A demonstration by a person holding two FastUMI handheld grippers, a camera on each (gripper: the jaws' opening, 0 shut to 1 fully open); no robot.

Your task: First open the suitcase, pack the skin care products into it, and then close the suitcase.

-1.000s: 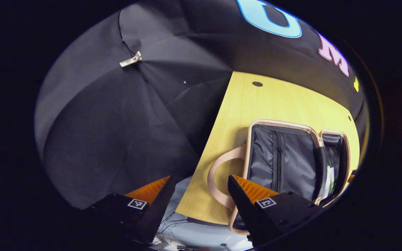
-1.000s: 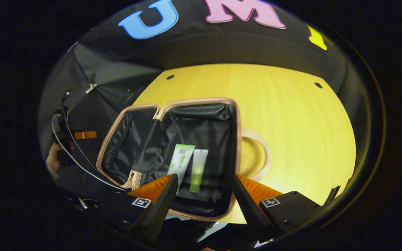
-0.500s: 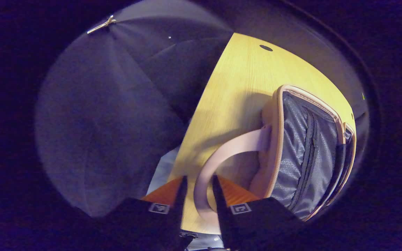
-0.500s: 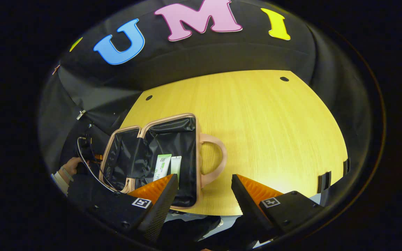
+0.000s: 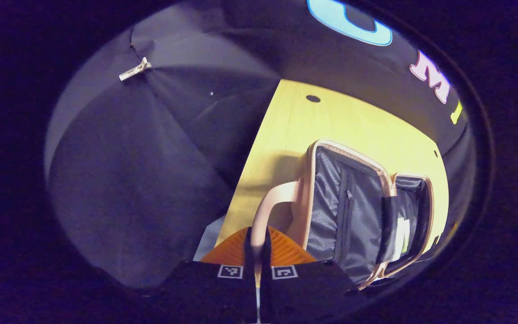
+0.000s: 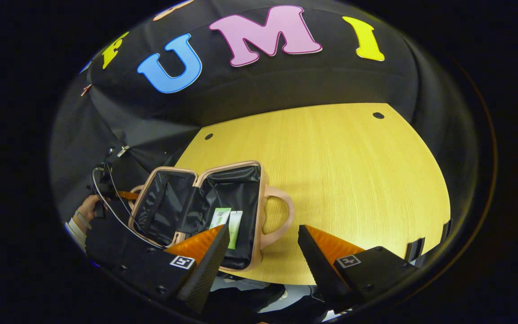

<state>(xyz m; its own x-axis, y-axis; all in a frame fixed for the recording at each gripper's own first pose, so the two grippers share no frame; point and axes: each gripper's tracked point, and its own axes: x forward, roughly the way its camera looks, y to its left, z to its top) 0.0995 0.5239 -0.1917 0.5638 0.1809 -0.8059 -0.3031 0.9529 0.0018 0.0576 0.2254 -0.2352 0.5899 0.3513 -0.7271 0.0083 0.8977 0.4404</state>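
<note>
Fingers (image 5: 281,245) clamping suitcase handle (image 5: 273,204)

- The left gripper (image 5: 256,245), wide open a second ago, now pinches the suitcase's left handle (image 5: 271,204) between both fingers.
- That half of the suitcase (image 5: 346,209) tilts up off the table (image 5: 331,121).
- The right gripper (image 6: 263,234) backs away, jaws apart.
</note>
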